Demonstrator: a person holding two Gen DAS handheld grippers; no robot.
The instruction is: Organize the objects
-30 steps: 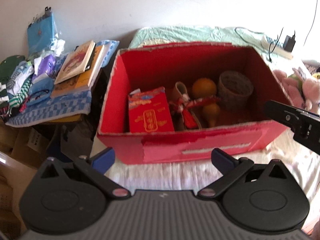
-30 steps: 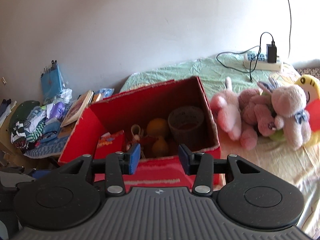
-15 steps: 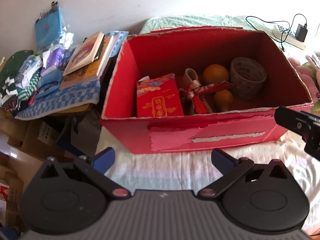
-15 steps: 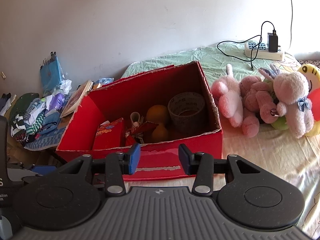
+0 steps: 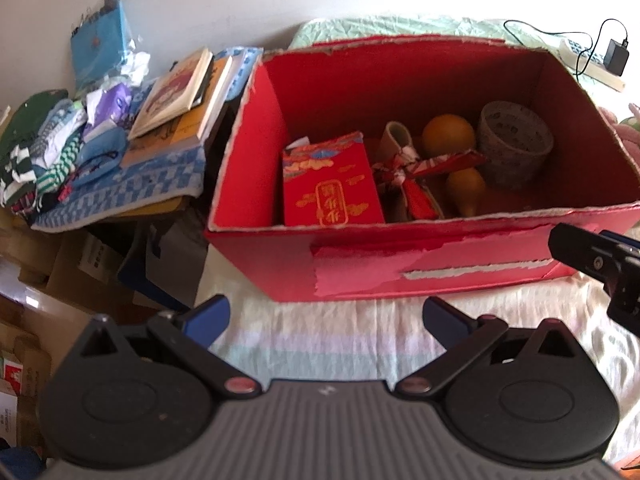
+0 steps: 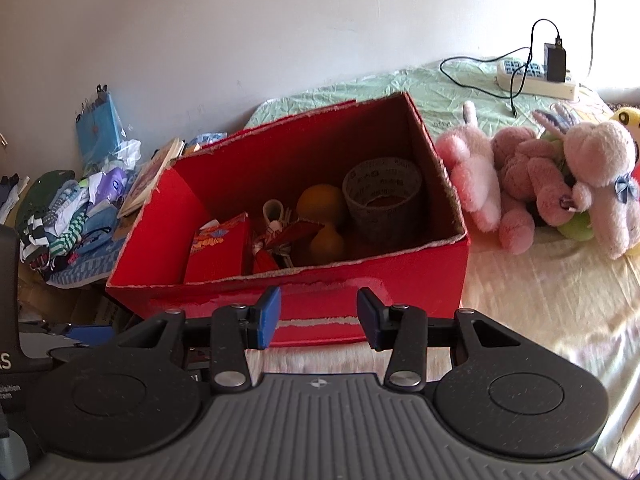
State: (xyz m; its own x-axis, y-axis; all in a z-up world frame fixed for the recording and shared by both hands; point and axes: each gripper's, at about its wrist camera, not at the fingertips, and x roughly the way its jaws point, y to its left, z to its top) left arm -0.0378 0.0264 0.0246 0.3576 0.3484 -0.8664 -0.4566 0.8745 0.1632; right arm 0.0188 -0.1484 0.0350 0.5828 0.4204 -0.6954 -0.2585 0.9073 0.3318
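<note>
The red cardboard box (image 5: 400, 264), its rim torn and ragged, sits on the bed (image 6: 540, 312). Inside lie a glossy red packet (image 5: 332, 184), a smooth round gourd (image 5: 448, 136) and a tape roll (image 5: 516, 144). Left gripper (image 5: 324, 316) fingers stand wide; right gripper (image 6: 318, 314) fingers stand narrower, both empty. Fuzzy plush toys (image 6: 540, 176) lie beside the box.

Open red cardboard box (image 5: 360, 268) — matt, with rough torn edges and peeled paper patches. Pink fuzzy plush toys (image 6: 532, 184) — soft pile cloth. Pale bedsheet (image 6: 540, 312): crinkled woven fabric. Red paper packet (image 5: 332, 184): glossy, gold-printed.
</note>
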